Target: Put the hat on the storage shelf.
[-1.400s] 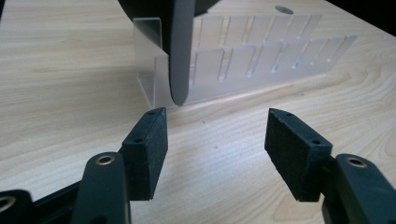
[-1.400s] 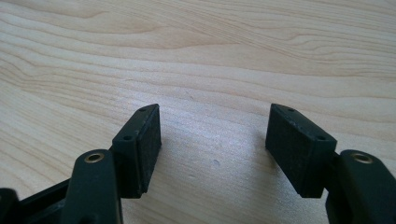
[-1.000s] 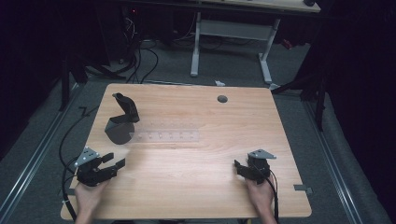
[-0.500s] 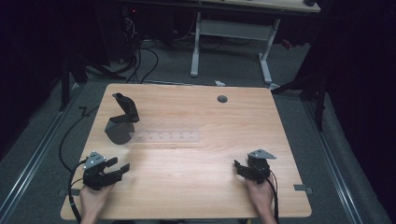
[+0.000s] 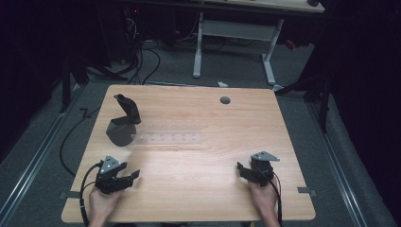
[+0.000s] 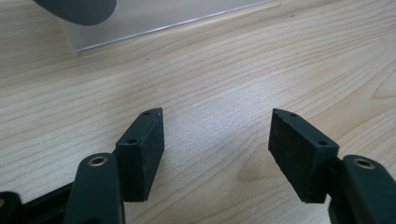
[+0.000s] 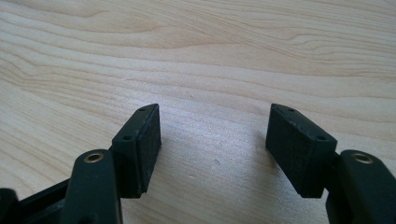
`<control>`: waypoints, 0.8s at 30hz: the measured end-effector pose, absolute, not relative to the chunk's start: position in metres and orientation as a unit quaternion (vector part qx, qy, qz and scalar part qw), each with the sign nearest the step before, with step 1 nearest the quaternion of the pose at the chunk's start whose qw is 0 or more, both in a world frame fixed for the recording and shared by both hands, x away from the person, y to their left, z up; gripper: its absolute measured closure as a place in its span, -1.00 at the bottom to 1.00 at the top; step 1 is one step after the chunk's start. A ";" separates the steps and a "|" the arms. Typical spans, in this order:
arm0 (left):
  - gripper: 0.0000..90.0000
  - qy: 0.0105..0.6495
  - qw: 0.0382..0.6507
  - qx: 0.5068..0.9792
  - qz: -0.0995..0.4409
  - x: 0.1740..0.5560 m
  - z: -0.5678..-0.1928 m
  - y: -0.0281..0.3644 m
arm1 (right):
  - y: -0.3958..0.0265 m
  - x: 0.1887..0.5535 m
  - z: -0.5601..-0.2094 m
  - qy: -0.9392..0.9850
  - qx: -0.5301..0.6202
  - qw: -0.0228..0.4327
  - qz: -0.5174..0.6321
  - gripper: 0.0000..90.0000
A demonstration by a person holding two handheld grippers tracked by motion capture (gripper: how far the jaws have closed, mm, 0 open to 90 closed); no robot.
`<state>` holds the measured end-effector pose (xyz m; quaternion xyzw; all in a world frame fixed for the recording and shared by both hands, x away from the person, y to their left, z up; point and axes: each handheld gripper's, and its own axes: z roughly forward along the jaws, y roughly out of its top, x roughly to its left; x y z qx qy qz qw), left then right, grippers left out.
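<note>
The left tool (image 5: 126,178) had slid back toward the counter's (image 5: 198,189) near left corner, jaws wide and empty. The right tool (image 5: 246,172) sat open and empty too. The dark grey plastic stand (image 5: 124,124) and clear plastic strip (image 5: 165,139) waited near the left edge, untouched.

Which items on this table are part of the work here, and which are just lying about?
In the job:
- left tongs, open, nothing between them
- right tongs, open, nothing between them
- dark stand, nearest the left tongs
- clear strip, touching the stand's base

Lying about:
- round hole cover, far edge of the table
</note>
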<state>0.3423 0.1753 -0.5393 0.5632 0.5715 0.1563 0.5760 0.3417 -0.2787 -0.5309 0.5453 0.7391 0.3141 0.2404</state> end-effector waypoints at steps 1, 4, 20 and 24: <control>-0.18 0.571 0.575 0.564 0.157 0.342 -0.540 0.174 | -0.279 0.342 -0.531 0.739 0.545 0.240 0.314 -0.20; -0.18 0.570 0.573 0.566 0.160 0.342 -0.542 0.172 | -0.279 0.342 -0.531 0.739 0.545 0.240 0.314 -0.20; -0.24 0.566 0.552 0.587 0.176 0.344 -0.546 0.165 | -0.279 0.342 -0.531 0.739 0.545 0.240 0.314 -0.20; -0.30 0.562 0.548 0.592 0.181 0.344 -0.547 0.162 | -0.279 0.342 -0.531 0.739 0.545 0.240 0.314 -0.21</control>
